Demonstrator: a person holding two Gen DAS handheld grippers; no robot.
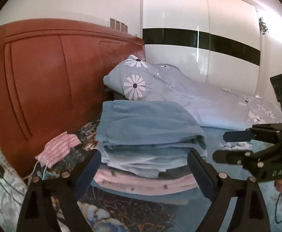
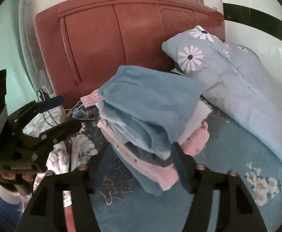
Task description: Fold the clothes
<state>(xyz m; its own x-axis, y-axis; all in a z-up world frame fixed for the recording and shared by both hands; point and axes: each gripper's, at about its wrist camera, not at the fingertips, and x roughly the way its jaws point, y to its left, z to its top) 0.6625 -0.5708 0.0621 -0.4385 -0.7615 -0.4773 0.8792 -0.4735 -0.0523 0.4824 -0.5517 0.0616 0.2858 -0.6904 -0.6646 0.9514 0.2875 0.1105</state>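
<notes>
**Both grippers spread before a stack of folded clothes**

Left wrist view. The left gripper [image 1: 143,166] has its jaws spread wide, holding nothing; the two dark fingers [image 1: 86,174] flank the lower layers of the stack of folded clothes [image 1: 150,148], which stands just ahead of the jaws and between them. Whether the fingers touch the cloth cannot be told. The stack rests on the bed cover [image 1: 121,212], dark with a floral print. Its layers lie flat, long axis running across the jaw opening; rounded fold edges face the camera. The top layer is a blue folded garment [image 1: 146,119], over paler blue, grey and pink layers. To the right of the jaws, the right gripper [image 1: 220,145] also points toward the stack, jaws apart, with fingertips of a hand at its handle. To the left of the jaws lies a pink striped knitted piece [image 1: 59,147]. Beyond the stack is a pillow [image 1: 137,79] with daisy print and a matching quilt [image 1: 228,106]; behind these stand the reddish-brown headboard [image 1: 44,77] and a white wardrobe [image 1: 199,38] with a dark band.

Right wrist view. The right gripper [image 2: 139,160] shows spread, empty jaws, the stack [image 2: 150,116] just ahead, its long axis running diagonally from near right to far left. The left gripper [image 2: 63,112] appears left of the jaws, likewise parted.
</notes>
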